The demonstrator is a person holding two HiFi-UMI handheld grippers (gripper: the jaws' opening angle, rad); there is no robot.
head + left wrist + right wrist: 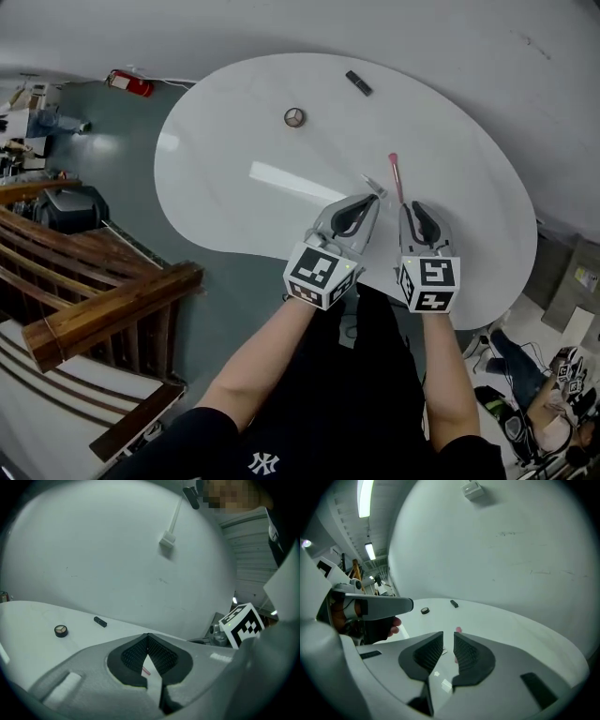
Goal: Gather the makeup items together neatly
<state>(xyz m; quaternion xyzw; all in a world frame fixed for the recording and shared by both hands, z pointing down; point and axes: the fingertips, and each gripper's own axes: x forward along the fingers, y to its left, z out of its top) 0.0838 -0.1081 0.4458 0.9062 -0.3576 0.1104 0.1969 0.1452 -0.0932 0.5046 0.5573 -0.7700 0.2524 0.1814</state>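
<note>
While it hangs above the table [234,112], left gripper [148,635]: tips together, empty
Right gripper [448,634]: narrowly parted, empty, pink brush [458,630] just ahead

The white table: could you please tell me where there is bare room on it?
The left half of the table, between the round compact and the near edge, is bare; so is the right end beyond the pink brush. It is crowded at that brush, with the left tongs and right tongs there.

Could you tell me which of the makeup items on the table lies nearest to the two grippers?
The pink-tipped stick, just ahead of the right gripper; the round compact and dark tube lie far beyond.
</note>
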